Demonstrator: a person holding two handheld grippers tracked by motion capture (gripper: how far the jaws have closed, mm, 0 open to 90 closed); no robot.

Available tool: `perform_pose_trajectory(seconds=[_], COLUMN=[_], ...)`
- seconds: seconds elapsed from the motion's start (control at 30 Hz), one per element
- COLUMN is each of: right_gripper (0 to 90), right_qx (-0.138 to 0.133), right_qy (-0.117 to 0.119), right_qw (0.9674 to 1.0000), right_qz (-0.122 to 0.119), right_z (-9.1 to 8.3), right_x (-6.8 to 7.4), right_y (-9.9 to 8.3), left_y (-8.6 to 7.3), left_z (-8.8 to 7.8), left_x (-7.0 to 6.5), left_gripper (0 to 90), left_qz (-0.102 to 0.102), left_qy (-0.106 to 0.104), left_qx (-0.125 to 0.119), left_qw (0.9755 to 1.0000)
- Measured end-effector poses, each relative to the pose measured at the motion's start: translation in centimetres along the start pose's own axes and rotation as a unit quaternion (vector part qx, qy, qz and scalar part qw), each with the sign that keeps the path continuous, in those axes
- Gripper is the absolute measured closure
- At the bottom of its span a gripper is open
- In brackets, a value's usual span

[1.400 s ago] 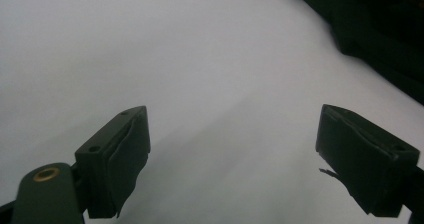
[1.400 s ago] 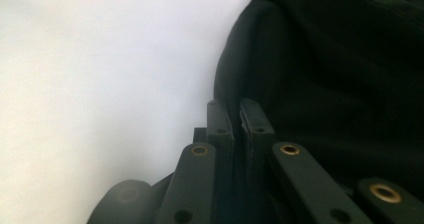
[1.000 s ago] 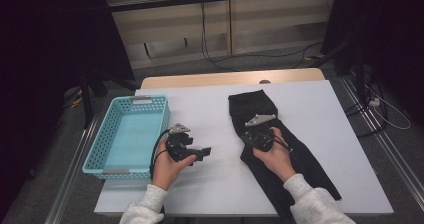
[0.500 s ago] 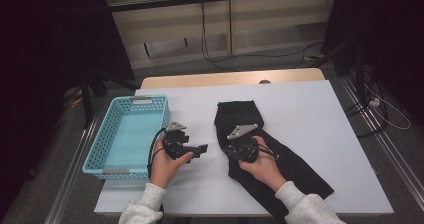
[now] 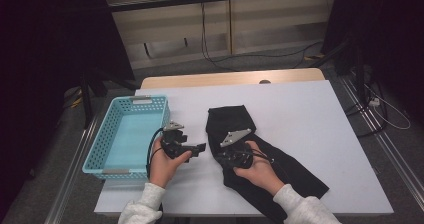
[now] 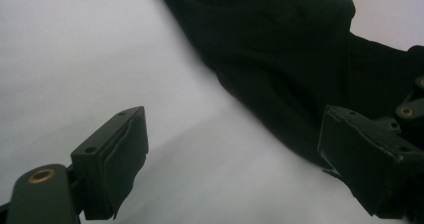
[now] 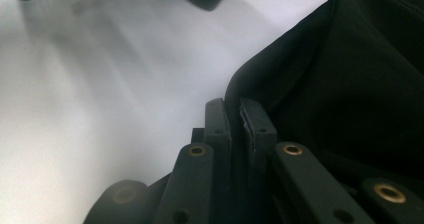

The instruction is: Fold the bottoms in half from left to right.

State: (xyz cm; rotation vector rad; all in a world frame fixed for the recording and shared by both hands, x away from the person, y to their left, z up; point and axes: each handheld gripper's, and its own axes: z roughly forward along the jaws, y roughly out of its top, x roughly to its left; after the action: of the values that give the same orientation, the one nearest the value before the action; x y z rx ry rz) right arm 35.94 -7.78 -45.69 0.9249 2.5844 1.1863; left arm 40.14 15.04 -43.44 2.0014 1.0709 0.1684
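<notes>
A black cloth (image 5: 235,121) lies on the white table (image 5: 305,109), running from the middle down to the right under the person's right forearm. My right gripper (image 5: 221,159) is shut on the cloth's left edge. In the right gripper view its jaws (image 7: 235,115) stand almost together, with the fold of cloth (image 7: 350,74) pinched between them. My left gripper (image 5: 202,148) is held low over the table just left of the cloth, pointing toward it. Its jaws (image 6: 235,134) are wide open with nothing between them, and the cloth (image 6: 280,44) lies ahead of them.
A turquoise plastic basket (image 5: 100,149) with nothing visible in it stands at the table's left edge, close to the left hand. Bare white table surface shows beyond the cloth at the back and right. Cables lie on the floor behind the table.
My right gripper has moved left across the table, dragging the black cloth with it toward the left gripper. The left hand has stayed in place.
</notes>
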Motion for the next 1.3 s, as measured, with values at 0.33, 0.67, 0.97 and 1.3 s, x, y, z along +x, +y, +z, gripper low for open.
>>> perform_pose_trajectory(seconds=[0.33, 0.67, 0.97, 1.3], right_gripper=[60.9, 47.1, 39.1, 38.5], right_qx=[0.005, -0.04, -0.042, -0.043], right_qy=[0.004, -0.035, -0.09, -0.141], right_qw=[1.0, 0.9975, 0.9912, 0.9804], right_qz=[-0.006, 0.046, 0.087, 0.13], right_z=[-0.6, -5.6, -8.3, -12.1], right_x=[1.0, -2.5, -4.8, -6.0], right_y=[0.3, -0.4, -3.0, -6.7], left_y=[0.1, 0.1, 0.3, 0.8], left_z=[0.0, 0.1, 0.3, 0.7], left_x=[0.3, 0.5, 0.3, 0.4], left_gripper=[11.7, 11.7, 11.7, 11.7], left_qz=[-0.003, -0.005, -0.002, 0.0], left_qy=[-0.001, -0.003, -0.006, -0.01], left_qx=[-0.006, -0.005, -0.003, -0.001], left_qw=[1.0, 1.0, 1.0, 0.9999])
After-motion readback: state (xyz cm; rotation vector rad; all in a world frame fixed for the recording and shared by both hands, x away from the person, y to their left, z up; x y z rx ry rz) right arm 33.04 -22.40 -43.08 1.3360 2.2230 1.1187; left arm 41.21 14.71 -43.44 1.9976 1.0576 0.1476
